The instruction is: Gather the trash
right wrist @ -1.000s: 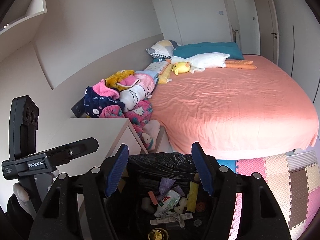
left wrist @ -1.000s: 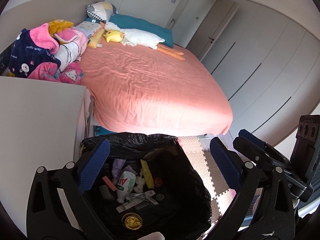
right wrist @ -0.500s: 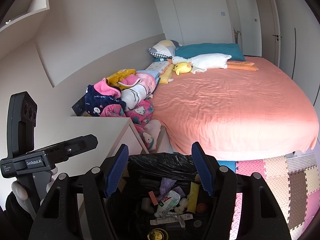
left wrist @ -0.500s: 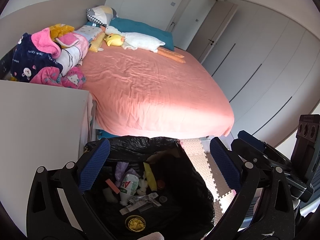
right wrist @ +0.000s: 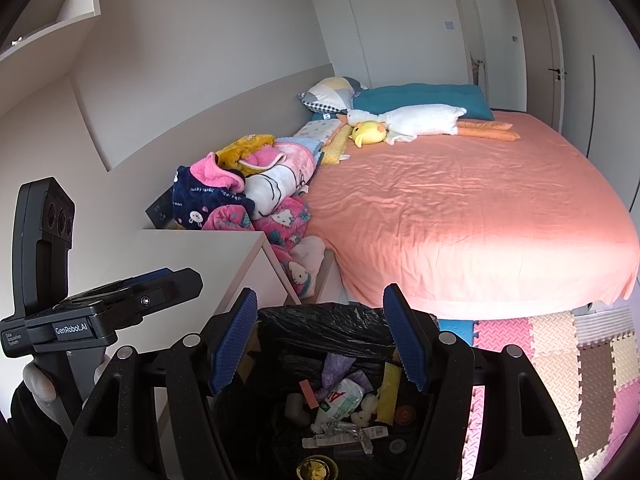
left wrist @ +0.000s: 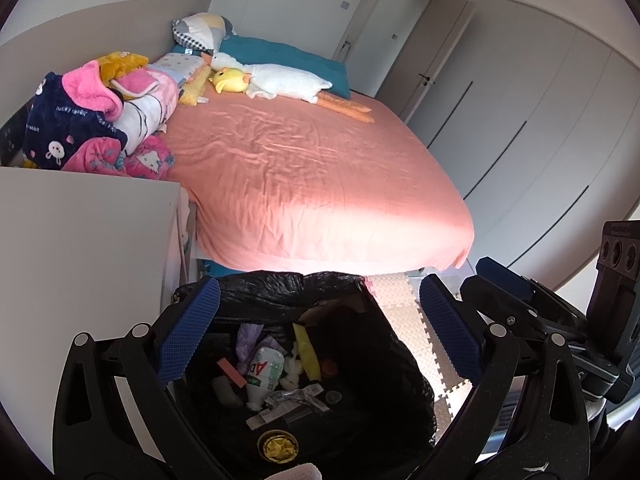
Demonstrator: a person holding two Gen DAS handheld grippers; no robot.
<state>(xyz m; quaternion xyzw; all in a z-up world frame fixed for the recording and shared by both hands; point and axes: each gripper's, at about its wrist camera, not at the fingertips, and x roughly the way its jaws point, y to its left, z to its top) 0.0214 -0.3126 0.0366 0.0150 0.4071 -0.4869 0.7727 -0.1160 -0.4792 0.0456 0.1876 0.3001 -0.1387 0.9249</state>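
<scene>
Bedroom space is filled mostly by the bed (left wrist: 304, 184) with its salmon sheet, where a white goose toy (left wrist: 280, 82) and a pile of blankets (left wrist: 100, 120) lie near the headboard. Beside the bed stands a white table (left wrist: 80, 240), and foam floor mats (right wrist: 560, 360) cover the floor at the bed's foot. Just below both cameras is the trash bin (left wrist: 280, 292), lined with a black bag. Inside it the trash already lies: a crushed white bottle (left wrist: 266, 372), a yellow wrapper (left wrist: 308, 354), a pink slip (left wrist: 232, 373), torn paper strips (left wrist: 292, 398) and a golden lid (left wrist: 278, 446) at the bottom.

Left gripper (left wrist: 316, 336) hangs over the bin with its fingers (left wrist: 188, 336) wide apart and nothing between them. Right gripper (right wrist: 316, 338) is also above the bin, its fingers (right wrist: 234, 344) apart at a middle width, and they hold nothing.

I judge that the drop step is done and both hands are free. No loose trash shows on the bed, the table or the mats, so the next move probably calls for turning away to search another place, or for gathering the bag's edge
</scene>
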